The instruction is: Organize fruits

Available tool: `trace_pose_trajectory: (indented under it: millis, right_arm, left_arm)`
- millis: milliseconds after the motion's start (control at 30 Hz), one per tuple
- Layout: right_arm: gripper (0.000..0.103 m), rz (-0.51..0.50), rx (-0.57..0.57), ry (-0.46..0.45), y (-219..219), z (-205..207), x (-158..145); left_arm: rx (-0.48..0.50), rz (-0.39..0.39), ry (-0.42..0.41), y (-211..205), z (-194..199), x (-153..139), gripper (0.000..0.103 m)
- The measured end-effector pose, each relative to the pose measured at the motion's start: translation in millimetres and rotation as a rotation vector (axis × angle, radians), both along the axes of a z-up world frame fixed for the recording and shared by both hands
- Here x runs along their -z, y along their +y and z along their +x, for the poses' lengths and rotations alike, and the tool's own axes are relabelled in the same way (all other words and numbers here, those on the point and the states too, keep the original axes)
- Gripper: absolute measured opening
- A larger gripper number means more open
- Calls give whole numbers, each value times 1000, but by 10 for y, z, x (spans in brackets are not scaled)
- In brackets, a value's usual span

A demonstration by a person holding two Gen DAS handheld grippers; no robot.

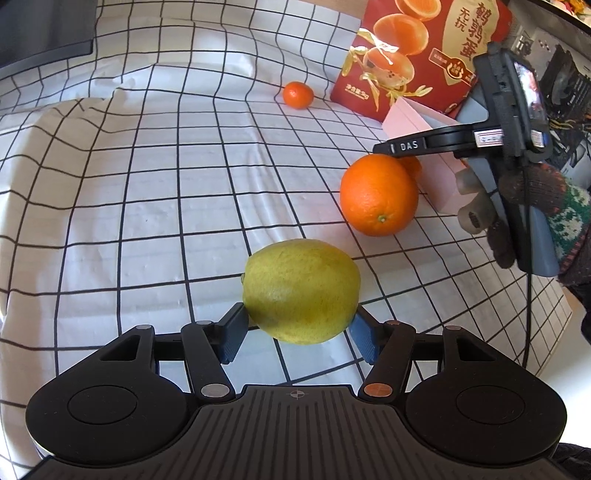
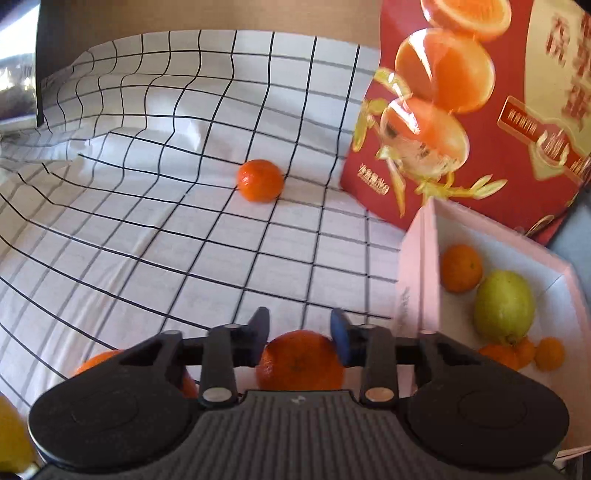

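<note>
A yellow-green lemon (image 1: 301,291) sits between the blue pads of my left gripper (image 1: 298,326), which press on both its sides just above the checked cloth (image 1: 147,221). My right gripper (image 2: 300,330) is shut on a small tangerine (image 2: 299,360), close to the left wall of the pink box (image 2: 415,266). In the left wrist view the right gripper (image 1: 391,153) reaches in from the right over a large orange (image 1: 378,194), held by a gloved hand (image 1: 517,221). Another small tangerine (image 2: 260,180) lies loose farther back on the cloth.
The pink box holds an orange (image 2: 461,268), a green lemon (image 2: 504,306) and small tangerines (image 2: 549,353). A tall red carton printed with oranges (image 2: 480,110) stands behind it. A dark panel (image 1: 40,33) edges the far left. The cloth is wrinkled at the back.
</note>
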State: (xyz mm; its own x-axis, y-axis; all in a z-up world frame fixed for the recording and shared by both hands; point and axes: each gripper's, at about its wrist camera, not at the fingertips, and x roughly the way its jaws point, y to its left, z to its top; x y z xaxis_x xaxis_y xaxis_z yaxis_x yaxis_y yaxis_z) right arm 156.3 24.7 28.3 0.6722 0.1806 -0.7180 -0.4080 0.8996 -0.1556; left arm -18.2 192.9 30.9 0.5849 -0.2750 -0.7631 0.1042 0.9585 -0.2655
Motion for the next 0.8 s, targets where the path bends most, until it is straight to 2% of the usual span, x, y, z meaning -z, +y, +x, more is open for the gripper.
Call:
trace_pose_trajectory:
  millis: [100, 167, 500, 800]
  right_arm:
    - [20, 7, -17, -13, -34, -96, -70]
    - [19, 21, -27, -14, -72, -163, -126]
    - [19, 60, -19, -3, -251, -403, -229]
    - [20, 117, -14, 20, -501, -830, -248]
  left_arm:
    - [12, 22, -17, -31, 12, -12, 65]
    - [23, 38, -27, -58, 27, -20, 65]
    - [13, 13, -29, -28, 40, -10, 65]
    - [-19, 1, -30, -41, 68, -15, 65]
